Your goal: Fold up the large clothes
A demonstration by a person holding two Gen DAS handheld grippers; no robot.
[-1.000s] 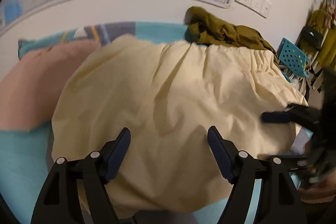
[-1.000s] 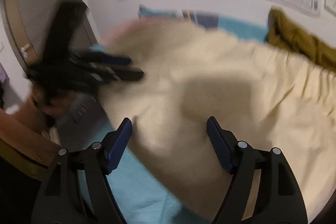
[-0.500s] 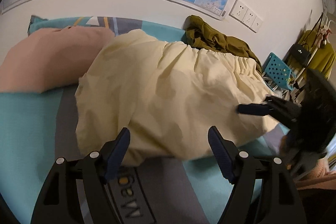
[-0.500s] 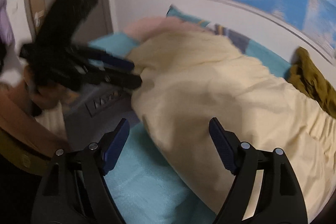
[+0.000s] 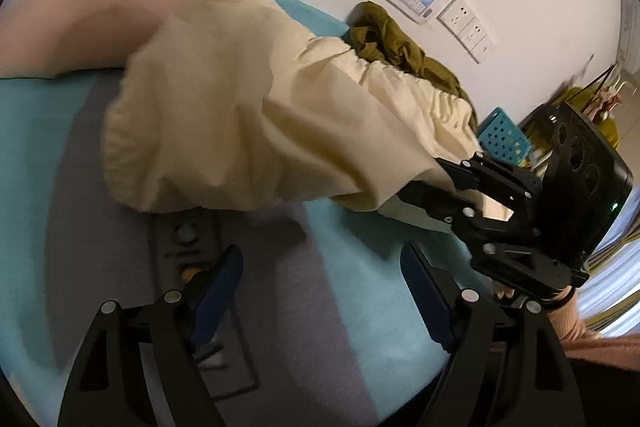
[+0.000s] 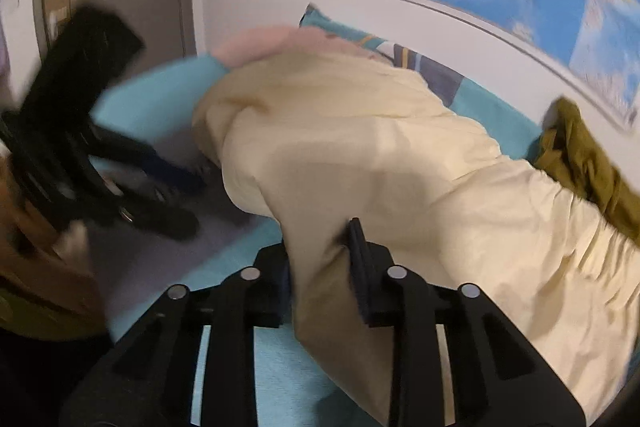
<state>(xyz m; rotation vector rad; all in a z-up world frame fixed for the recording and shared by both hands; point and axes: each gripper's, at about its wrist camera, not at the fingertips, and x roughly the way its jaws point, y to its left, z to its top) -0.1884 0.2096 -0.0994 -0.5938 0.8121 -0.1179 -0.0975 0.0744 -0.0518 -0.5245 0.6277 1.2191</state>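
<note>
Garment (image 5: 248,115) bunched on bed (image 5: 360,291), fold barely begun; R gripper (image 6: 320,259) jaws pinch its near edge, L gripper (image 5: 320,291) jaws wide, empty.

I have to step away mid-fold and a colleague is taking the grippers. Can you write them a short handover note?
Right gripper: shut on the near edge of the cream garment.
Left gripper: open, holding nothing, above the teal bedcover.
The garment lies bunched across the bed, an olive garment behind it and a pink pillow at its far end.
Done: one edge gripped.
Left: grip a second edge, spread it and fold.
</note>
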